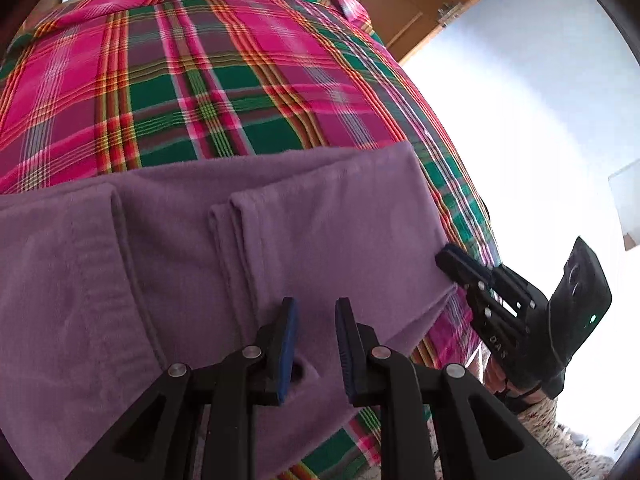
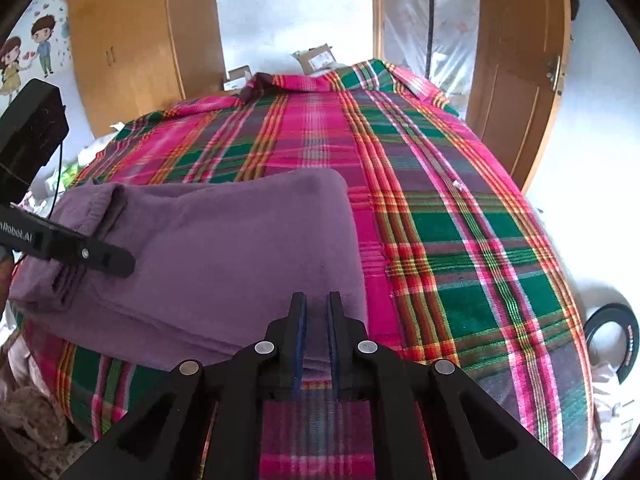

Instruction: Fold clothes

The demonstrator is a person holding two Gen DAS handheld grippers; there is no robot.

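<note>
On the near part of a bed point(image 2: 460, 208) covered with a pink, green and orange plaid blanket lies a folded purple garment point(image 2: 224, 248), several layers thick, its long axis running left to right across the bed. Its folded layers show as stacked edges at the left end in the right wrist view. The left hand-held gripper point(image 1: 316, 320) hovers over the near edge of the garment with its blue-padded fingers apart by a moderate gap and nothing between them; in the right wrist view its black fingers point(image 2: 108, 260) reach in over the garment's left end. The right hand-held gripper point(image 2: 316, 308) sits at the garment's near right corner, its fingers narrowed to a slim gap, and I cannot tell whether cloth is pinched between them. Far behind the bed stand a wooden wardrobe point(image 2: 132, 40), a wooden door point(image 2: 516, 72) and some cardboard boxes point(image 2: 316, 58).
</note>
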